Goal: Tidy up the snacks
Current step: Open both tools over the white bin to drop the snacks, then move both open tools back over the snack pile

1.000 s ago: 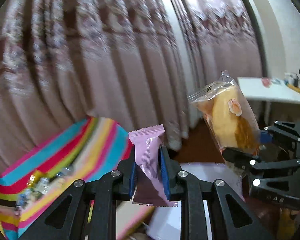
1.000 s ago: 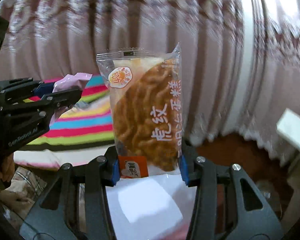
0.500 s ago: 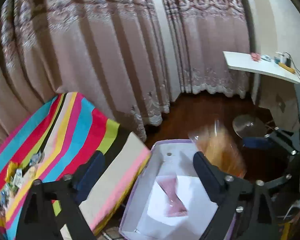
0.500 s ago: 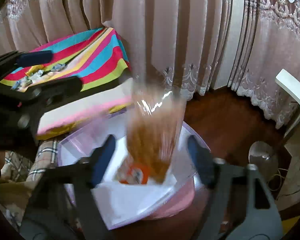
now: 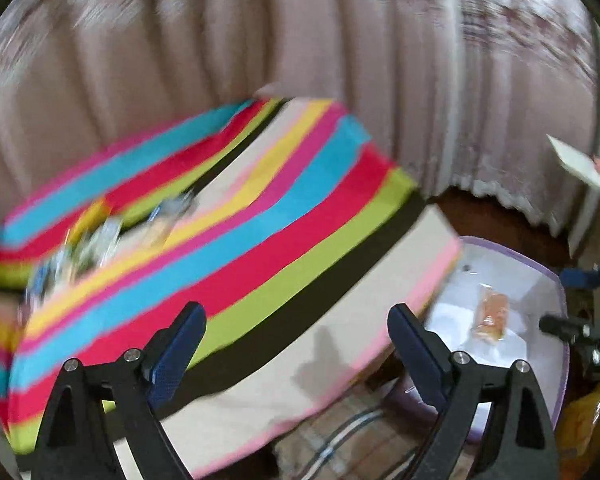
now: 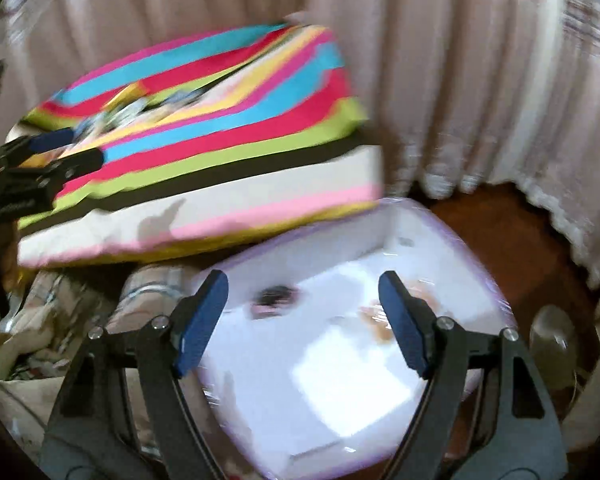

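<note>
Both views are motion-blurred. My left gripper is open and empty over the striped cloth; it also shows in the right wrist view at the far left. My right gripper is open and empty above the white bin with a lilac rim. Inside the bin lie the orange cake packet and the pink wrapped snack. The left wrist view shows the bin and the cake packet at the right. A blurred pile of snacks lies on the cloth at the left.
Pink curtains hang behind the cloth. A plaid fabric lies below the cloth's edge. Dark wood floor shows right of the bin. A white table edge is at the far right.
Both grippers opened and dropped the pink snack and the cake packet into the bin. Both have since swung left towards the striped cloth.
</note>
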The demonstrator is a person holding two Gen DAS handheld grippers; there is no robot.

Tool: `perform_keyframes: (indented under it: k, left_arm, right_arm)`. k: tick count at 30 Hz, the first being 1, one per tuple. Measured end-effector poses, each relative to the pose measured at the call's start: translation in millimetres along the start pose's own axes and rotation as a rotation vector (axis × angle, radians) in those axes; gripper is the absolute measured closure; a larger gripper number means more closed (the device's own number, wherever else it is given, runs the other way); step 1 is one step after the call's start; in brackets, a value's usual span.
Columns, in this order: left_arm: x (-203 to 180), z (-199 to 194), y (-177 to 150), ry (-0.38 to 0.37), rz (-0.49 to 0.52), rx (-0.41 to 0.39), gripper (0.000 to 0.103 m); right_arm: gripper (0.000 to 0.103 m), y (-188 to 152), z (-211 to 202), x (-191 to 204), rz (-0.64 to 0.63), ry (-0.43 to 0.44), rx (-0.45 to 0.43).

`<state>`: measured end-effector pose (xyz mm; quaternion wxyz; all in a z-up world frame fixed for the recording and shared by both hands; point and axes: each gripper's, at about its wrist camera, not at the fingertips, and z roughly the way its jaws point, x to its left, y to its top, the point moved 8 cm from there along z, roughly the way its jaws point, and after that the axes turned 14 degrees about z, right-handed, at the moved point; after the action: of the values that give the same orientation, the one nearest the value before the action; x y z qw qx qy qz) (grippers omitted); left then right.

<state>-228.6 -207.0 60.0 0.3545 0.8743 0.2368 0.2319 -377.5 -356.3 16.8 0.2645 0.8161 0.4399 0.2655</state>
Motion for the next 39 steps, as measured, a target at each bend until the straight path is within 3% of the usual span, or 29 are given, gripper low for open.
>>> perform_keyframes:
  k: [3, 10, 14, 17, 24, 29, 32, 36, 37, 38, 39]
  left_arm:
    - [55.6, 5.7, -32.6, 0.010, -0.137, 0.037, 0.010]
    - [198.2, 27.8, -103.8, 0.149, -0.433, 0.086, 0.010]
    - [268.8, 44.5, -133.4, 0.279, -0.507, 0.128, 0.010]
    - [297.3, 49.3, -146.7, 0.298, -0.567, 0.141, 0.010]
    - [311.8, 40.3, -149.4, 0.297, -0.610, 0.131, 0.010]
    - [320.8, 45.1, -148.7, 0.287, -0.600, 0.160, 0.010]
    - [334.7, 56.1, -143.8, 0.277, -0.614, 0.175, 0.010]
    - [351.8, 88.6, -131.6, 0.208, -0.674, 0.186, 0.010]
    - [356.0, 97.1, -128.6, 0.206, -0.678, 0.193, 0.010]
    - [361.1, 106.3, -124.9, 0.209, -0.679, 0.199, 0.010]
    - [367.9, 117.3, -119.4, 0.215, -0.677, 0.198, 0.010]
  right_arm:
    - [0.022, -0.7, 29.4, 64.6, -0.099, 0.109, 0.089]
    - [0.021, 18.1, 113.2, 169.4, -0.174, 0.183, 0.175]
    - [0.021, 65.0, 175.0, 214.5, -0.097, 0.206, 0.186]
    - [0.021, 104.4, 217.6, 241.2, -0.064, 0.210, 0.173]
    - [0.020, 199.1, 317.9, 285.9, -0.011, 0.224, 0.202]
    - [0.015, 259.2, 365.9, 325.1, -0.219, 0.214, 0.117]
    - [0.015, 275.2, 389.9, 343.7, -0.325, 0.218, 0.115]
    - [0.015, 265.8, 419.2, 350.2, -0.378, 0.236, 0.191]
    - [0.024, 264.0, 421.3, 347.8, -0.395, 0.222, 0.169]
    - [0.052, 260.6, 421.3, 344.1, -0.402, 0.220, 0.158]
    - [0.054, 259.8, 419.7, 339.6, -0.403, 0.200, 0.140]
